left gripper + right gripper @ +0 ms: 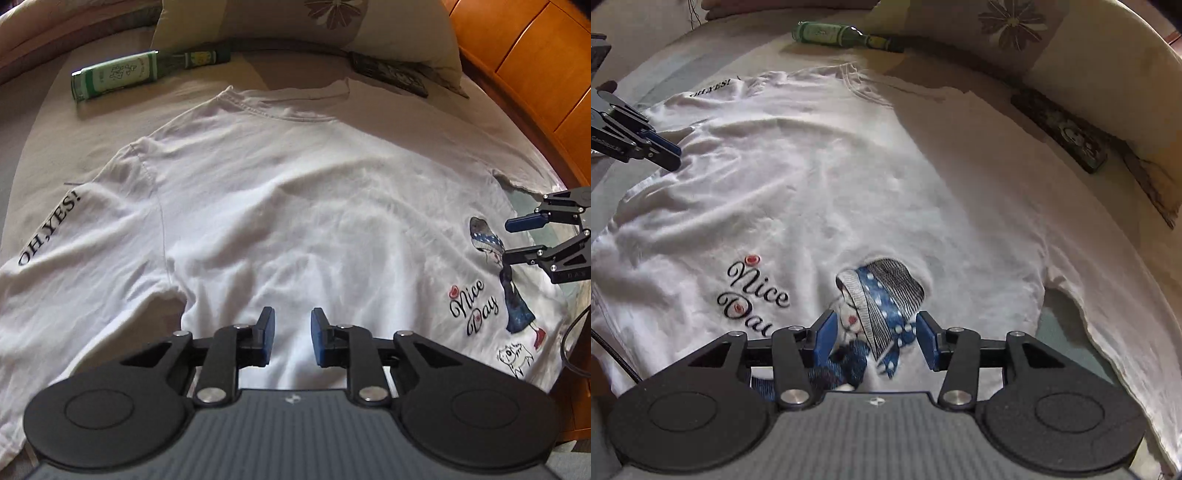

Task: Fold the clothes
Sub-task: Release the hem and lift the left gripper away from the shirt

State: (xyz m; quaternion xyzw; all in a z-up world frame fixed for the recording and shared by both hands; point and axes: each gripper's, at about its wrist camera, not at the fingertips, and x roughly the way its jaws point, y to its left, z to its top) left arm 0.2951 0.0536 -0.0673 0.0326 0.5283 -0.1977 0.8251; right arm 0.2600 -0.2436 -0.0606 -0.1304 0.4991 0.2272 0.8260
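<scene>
Left wrist view: sits just behind its own fingers (264,341), tilted steeply down, close over the white T-shirt (277,221) at its plain middle hem; faces toward the collar and the green bottle (122,74) beyond it. Right wrist view: same steep tilt, equally close, over the shirt's printed figure (882,295); faces the collar, bottle (834,35) beyond. Shared: shirt, bottle, flowered pillow (332,22), "Nice Day" print (471,306). Each catches the other gripper at the shirt's edge.

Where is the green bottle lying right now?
The green bottle lies on its side on the bed, beyond the white T-shirt's collar, upper left in both wrist views, beside the flowered pillow.
</scene>
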